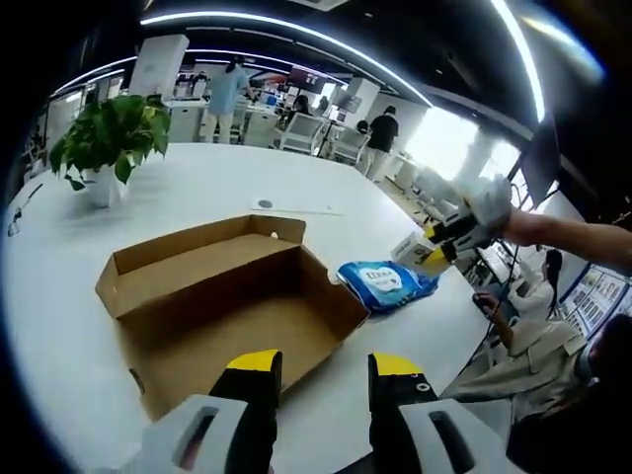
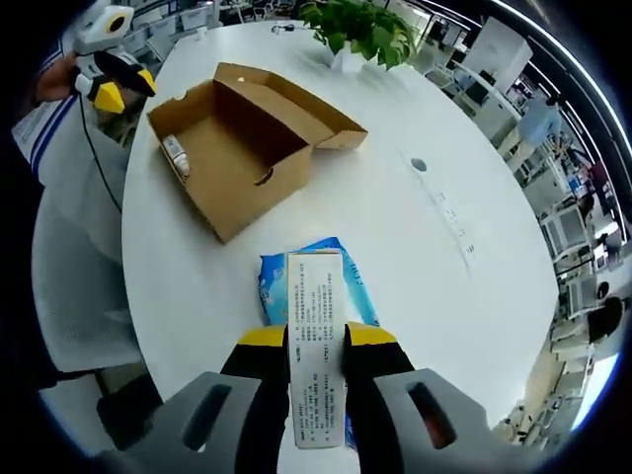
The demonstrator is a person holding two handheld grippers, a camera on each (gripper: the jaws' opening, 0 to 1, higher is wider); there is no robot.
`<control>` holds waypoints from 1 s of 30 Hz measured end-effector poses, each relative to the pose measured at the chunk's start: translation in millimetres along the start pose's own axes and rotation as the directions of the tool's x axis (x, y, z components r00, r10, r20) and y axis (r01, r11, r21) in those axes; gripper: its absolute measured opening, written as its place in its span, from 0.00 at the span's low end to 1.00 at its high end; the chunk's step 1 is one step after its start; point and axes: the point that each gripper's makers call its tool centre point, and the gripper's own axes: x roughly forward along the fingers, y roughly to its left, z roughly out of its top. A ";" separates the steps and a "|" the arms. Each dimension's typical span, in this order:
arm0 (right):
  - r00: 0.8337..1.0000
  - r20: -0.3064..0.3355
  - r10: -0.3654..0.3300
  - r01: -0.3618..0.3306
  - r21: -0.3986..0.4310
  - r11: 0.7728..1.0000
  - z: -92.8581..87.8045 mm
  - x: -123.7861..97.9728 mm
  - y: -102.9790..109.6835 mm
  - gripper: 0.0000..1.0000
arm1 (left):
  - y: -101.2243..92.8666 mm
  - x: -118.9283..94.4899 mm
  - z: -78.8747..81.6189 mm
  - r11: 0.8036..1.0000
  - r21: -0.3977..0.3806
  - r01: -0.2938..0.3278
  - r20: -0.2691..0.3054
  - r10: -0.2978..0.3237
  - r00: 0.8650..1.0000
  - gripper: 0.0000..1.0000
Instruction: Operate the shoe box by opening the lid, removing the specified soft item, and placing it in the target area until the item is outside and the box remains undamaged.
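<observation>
Shoe box (image 2: 252, 148): brown cardboard, sitting open on the white table (image 2: 434, 296), its lid (image 2: 296, 99) folded back flat on the far side toward the plant; from the left gripper view the box (image 1: 227, 296) lies just ahead of the jaws.
Inside the box: one small pale item (image 2: 176, 155) lies against the wall at one end, too small to tell what it is; the rest of the floor looks bare.
Blue soft pack (image 2: 276, 281): a blue-and-white wipes-type packet, out of the box, lying flat on the table just beside the box's end; in the left gripper view it (image 1: 387, 284) sits close to the box's right corner.
Right gripper (image 2: 316, 341): jaws pinched onto a small white carton (image 2: 316, 355) printed with fine text, held upright between the yellow-tipped fingers, directly over the blue pack; whether carton and pack touch I cannot tell.
Same gripper seen from the left gripper view (image 1: 439, 247): it hangs above the table just right of the blue pack, carton in its grip.
Left gripper (image 1: 324, 380): jaws spread apart, nothing between them, near the box's near edge.
Potted plant (image 1: 111, 138): green leaves, white pot, standing well beyond the box.
Room: open office, people standing far behind.
</observation>
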 end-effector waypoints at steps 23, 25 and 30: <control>0.994 -0.109 -0.023 0.018 -0.049 0.999 -56.5 9.5 -57.0 0.18 | -6.5 22.5 7.0 0.999 -0.028 -0.024 -0.012 0.023 1.000 0.35; 0.993 -0.115 -0.025 0.017 -0.068 0.998 -56.1 12.3 -63.1 0.18 | -4.2 21.5 5.0 0.999 -0.037 -0.032 -0.012 0.032 0.999 0.35; 0.990 -0.135 -0.042 0.022 -0.150 0.988 -53.3 18.2 -73.7 0.18 | 4.9 16.7 -0.8 0.997 -0.064 -0.052 -0.015 0.051 0.999 0.35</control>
